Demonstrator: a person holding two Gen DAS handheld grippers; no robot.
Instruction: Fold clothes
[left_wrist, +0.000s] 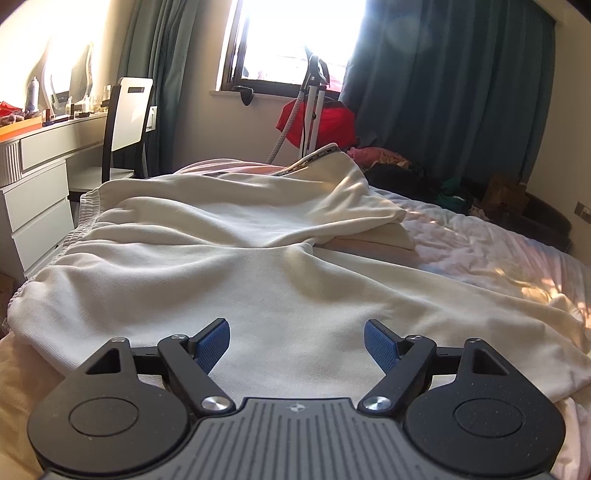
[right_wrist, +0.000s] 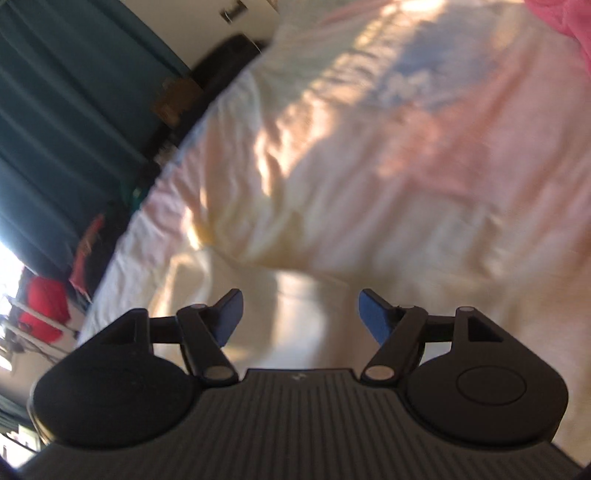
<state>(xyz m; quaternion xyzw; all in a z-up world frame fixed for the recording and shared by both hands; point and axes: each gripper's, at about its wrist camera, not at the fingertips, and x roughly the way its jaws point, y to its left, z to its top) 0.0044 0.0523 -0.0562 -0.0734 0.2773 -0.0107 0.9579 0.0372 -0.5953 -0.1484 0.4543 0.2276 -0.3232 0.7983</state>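
Left tongs (left_wrist: 297, 345): released, blue pads (left_wrist: 213, 345) set wide apart with nothing between them; held low over the near part of the cream garment (left_wrist: 236, 258), whether touching the cloth cannot be told.

Cream garment: large, pale, knit; spread rumpled across the bed (left_wrist: 491, 254), lying on the pale pink-white sheet; ribbed gathered band (left_wrist: 79, 221) along its left edge near the bed's side; a fold ridge runs toward the far right, where a flap overlaps a flatter cream layer (left_wrist: 373, 238); far edge raised, showing a patterned trim (left_wrist: 317, 155).

Right tongs (right_wrist: 301, 314): released, blue pads (right_wrist: 373, 319) well apart, empty; camera tilted and the view blurred; tongs hang above cream cloth (right_wrist: 303, 302), with the sunlit wrinkled sheet (right_wrist: 388, 147) beyond; contact cannot be told.

Surroundings, left wrist view: bright window (left_wrist: 295, 40) flanked by teal curtains (left_wrist: 450, 88); red cloth (left_wrist: 325, 123) hung on a white stand (left_wrist: 314, 110) below the window; heap of dark and pink clothes (left_wrist: 399, 164) at the far end of the bed; white-backed chair (left_wrist: 127, 122) beside a dressing tabletop (left_wrist: 55, 127) carrying bottles and a mirror (left_wrist: 68, 79); white drawers (left_wrist: 37, 206) beneath.

Right wrist view: pink fabric (right_wrist: 565, 22) at the upper right corner; teal curtain (right_wrist: 62, 92) to the left.
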